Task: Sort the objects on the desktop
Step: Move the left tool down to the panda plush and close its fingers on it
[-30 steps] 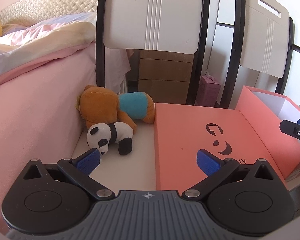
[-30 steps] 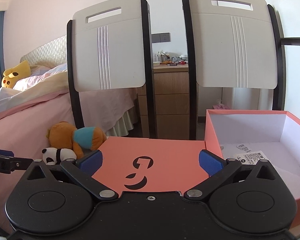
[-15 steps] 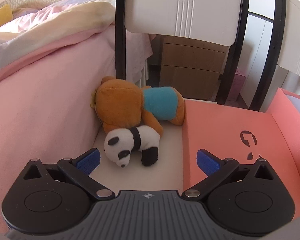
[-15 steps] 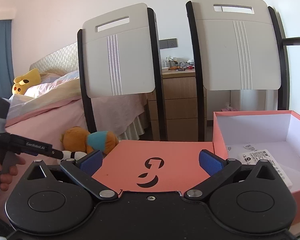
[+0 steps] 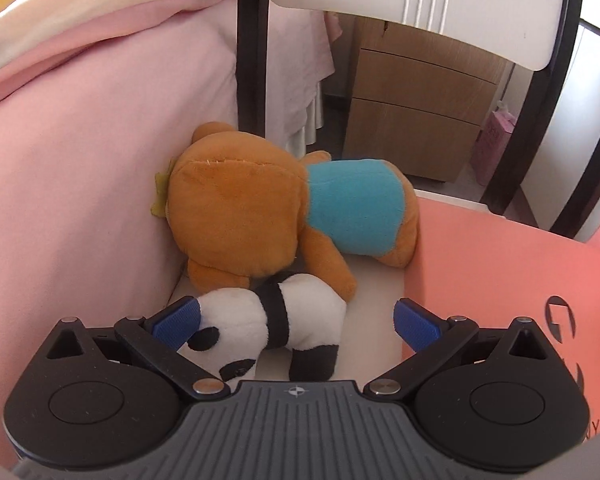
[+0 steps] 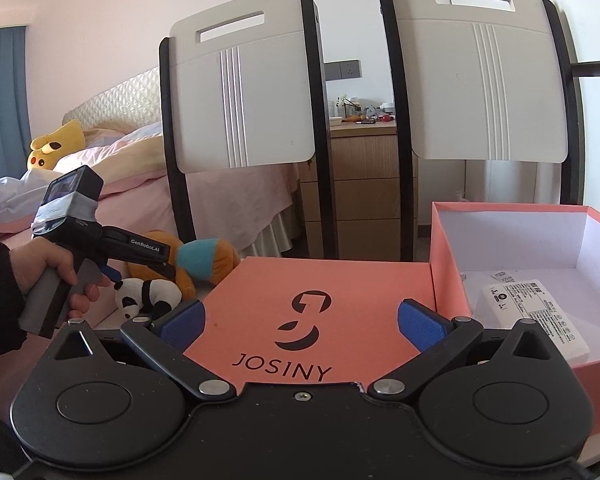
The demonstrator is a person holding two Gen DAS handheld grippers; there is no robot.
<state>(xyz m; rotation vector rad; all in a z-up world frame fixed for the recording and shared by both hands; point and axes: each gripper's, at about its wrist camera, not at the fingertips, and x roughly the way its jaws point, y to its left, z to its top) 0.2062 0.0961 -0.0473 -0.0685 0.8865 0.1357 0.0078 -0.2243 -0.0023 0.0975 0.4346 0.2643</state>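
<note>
A small panda plush lies on the white desktop between the open fingers of my left gripper; the left pad is at its head, the right pad stands apart. A brown bear plush in a blue shirt lies just behind it against the pink bed. In the right wrist view the panda and the bear lie left of a coral box lid. My right gripper is open and empty above that lid. The open coral box stands at the right.
Two white chair backs stand behind the desk. A pink bed borders the desk on the left. A wooden drawer unit is behind. The box holds a labelled white packet.
My left gripper has moved forward and down to the panda, which now sits between its open fingers. The right gripper has hardly moved.
</note>
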